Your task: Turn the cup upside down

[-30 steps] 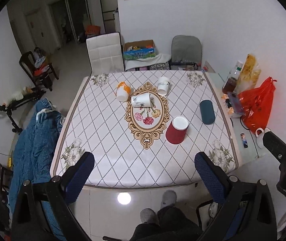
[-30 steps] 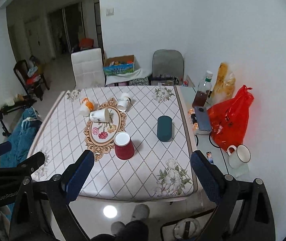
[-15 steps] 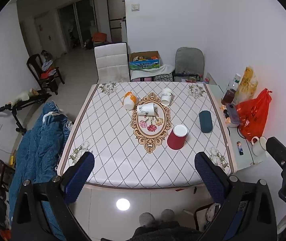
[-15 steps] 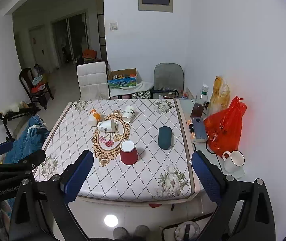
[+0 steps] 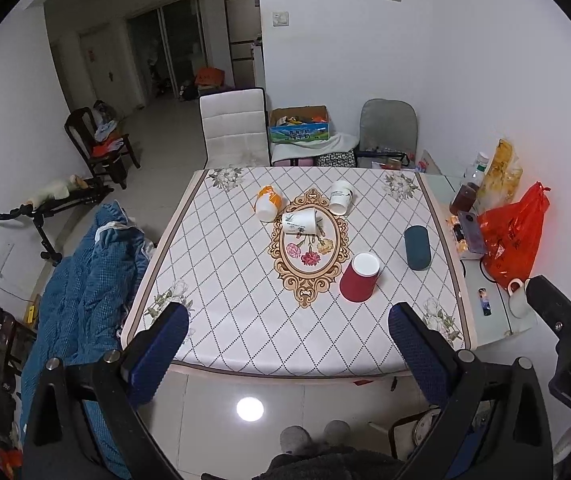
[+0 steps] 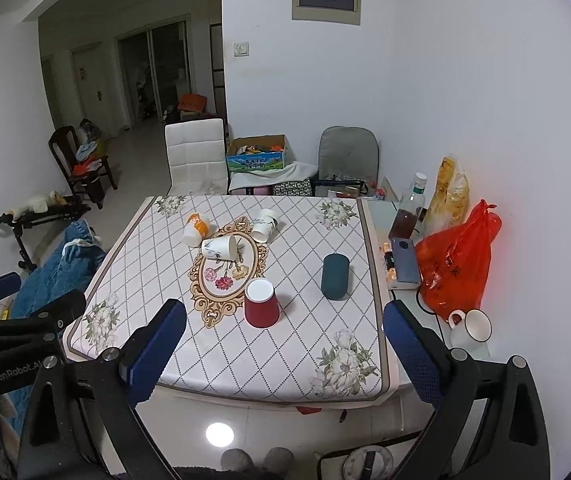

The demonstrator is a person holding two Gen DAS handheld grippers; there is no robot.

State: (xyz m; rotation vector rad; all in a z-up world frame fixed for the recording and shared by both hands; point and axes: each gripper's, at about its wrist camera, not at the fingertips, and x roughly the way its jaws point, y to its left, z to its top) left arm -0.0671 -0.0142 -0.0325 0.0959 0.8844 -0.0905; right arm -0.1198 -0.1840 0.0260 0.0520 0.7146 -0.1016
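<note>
A red cup (image 5: 359, 282) stands upside down on the patterned table (image 5: 221, 280); it also shows in the right wrist view (image 6: 261, 307). A dark teal cup (image 5: 417, 247) (image 6: 335, 276) stands upside down to its right. Three paper cups lie on their sides farther back: an orange-and-white one (image 5: 268, 208) (image 6: 195, 228), a white printed one (image 5: 300, 221) (image 6: 219, 247) and a white one (image 5: 341, 197) (image 6: 265, 224). My left gripper (image 5: 285, 352) and right gripper (image 6: 281, 352) are open and empty, held well back from the table's near edge.
A white chair (image 5: 234, 130) and a grey chair (image 5: 387, 128) stand behind the table. A side shelf on the right holds a red bag (image 5: 514, 236), a bottle (image 6: 407, 210) and a white mug (image 6: 470, 326). A blue blanket (image 5: 85, 280) lies left of the table.
Both grippers have pulled back and up from the table, so it looks smaller and farther. The cups have not moved.
</note>
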